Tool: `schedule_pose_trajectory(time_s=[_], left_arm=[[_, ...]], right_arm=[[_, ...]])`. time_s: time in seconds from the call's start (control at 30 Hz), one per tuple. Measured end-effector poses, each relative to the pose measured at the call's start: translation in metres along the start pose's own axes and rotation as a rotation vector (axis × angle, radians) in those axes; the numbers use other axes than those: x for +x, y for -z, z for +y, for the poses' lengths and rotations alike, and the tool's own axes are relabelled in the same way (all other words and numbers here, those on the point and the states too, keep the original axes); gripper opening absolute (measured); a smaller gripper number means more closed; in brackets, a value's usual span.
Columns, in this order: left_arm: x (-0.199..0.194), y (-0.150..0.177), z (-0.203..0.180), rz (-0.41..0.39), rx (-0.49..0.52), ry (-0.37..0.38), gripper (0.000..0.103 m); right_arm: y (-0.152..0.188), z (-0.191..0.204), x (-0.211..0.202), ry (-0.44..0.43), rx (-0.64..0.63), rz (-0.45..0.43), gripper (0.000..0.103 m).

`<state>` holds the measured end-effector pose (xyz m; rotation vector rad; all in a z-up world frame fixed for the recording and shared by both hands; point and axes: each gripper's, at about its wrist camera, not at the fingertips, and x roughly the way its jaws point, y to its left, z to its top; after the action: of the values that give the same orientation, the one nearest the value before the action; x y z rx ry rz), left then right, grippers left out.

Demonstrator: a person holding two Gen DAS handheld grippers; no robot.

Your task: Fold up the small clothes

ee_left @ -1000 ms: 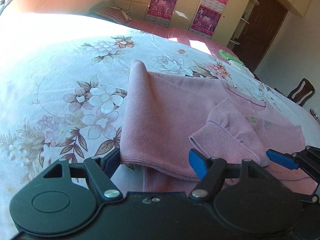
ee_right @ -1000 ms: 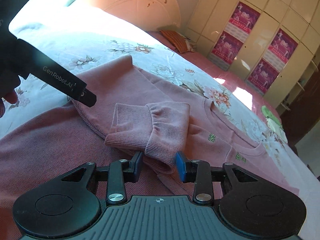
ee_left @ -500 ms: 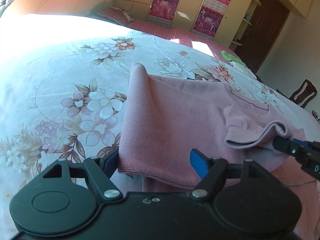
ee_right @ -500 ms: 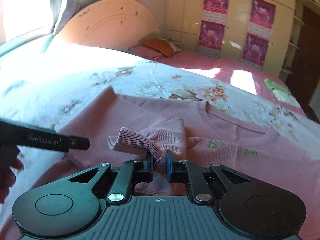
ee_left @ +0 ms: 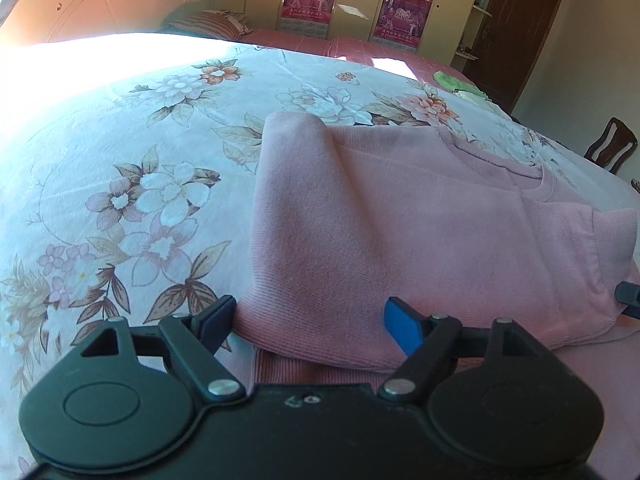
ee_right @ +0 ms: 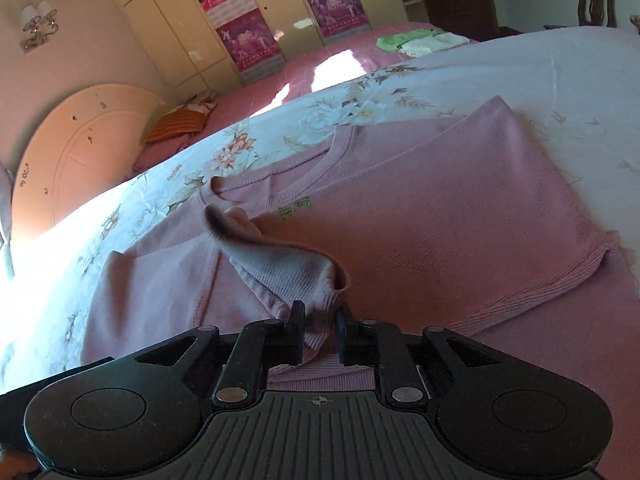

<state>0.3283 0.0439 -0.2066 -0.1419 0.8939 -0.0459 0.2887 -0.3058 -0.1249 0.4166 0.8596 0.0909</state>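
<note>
Floral bedsheet (ee_left: 120,152) beneath pink sweater (ee_left: 400,232), cuff (ee_right: 316,320) seemingly tool-pinched (ee_right: 319,330).

Hard sunlight enters from the headboard side and burns the bedsheet (ee_left: 60,92) to blank white at the left of both views. A sun patch glares on the pink floor (ee_right: 320,76) by the wardrobe. The sweater (ee_left: 400,232) lies in softer shade. Fisheye bending curves the edges, corners vignette black, and the lifted cuff (ee_right: 280,264) looks blurred.
</note>
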Motion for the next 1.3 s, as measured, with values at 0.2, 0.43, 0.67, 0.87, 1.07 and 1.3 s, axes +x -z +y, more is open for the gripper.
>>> schedule_pose_trajectory(time_s=[0.2, 0.43, 0.67, 0.87, 1.07, 1.3], left_arm=[[-0.002, -0.003, 0.003, -0.001, -0.029, 0.010, 0.079], [-0.009, -0.010, 0.011, -0.020, -0.084, 0.047, 0.078], [0.000, -0.021, 0.004, -0.020, -0.074, 0.055, 0.079], [0.005, -0.020, 0.005, -0.021, -0.088, 0.049, 0.079], [0.007, -0.025, 0.010, -0.040, -0.102, 0.036, 0.079], [0.021, -0.043, 0.015, -0.044, -0.130, 0.022, 0.079]], right_arm=[[-0.009, 0.008, 0.011, -0.004, -0.069, -0.003, 0.084], [-0.013, -0.011, 0.029, 0.070, -0.028, 0.002, 0.084], [-0.007, -0.003, 0.037, 0.069, -0.069, 0.022, 0.055], [-0.004, 0.001, 0.036, 0.013, -0.059, 0.045, 0.013], [-0.002, 0.015, 0.019, 0.059, -0.167, -0.046, 0.011], [-0.001, 0.018, 0.022, 0.135, -0.259, -0.081, 0.011]])
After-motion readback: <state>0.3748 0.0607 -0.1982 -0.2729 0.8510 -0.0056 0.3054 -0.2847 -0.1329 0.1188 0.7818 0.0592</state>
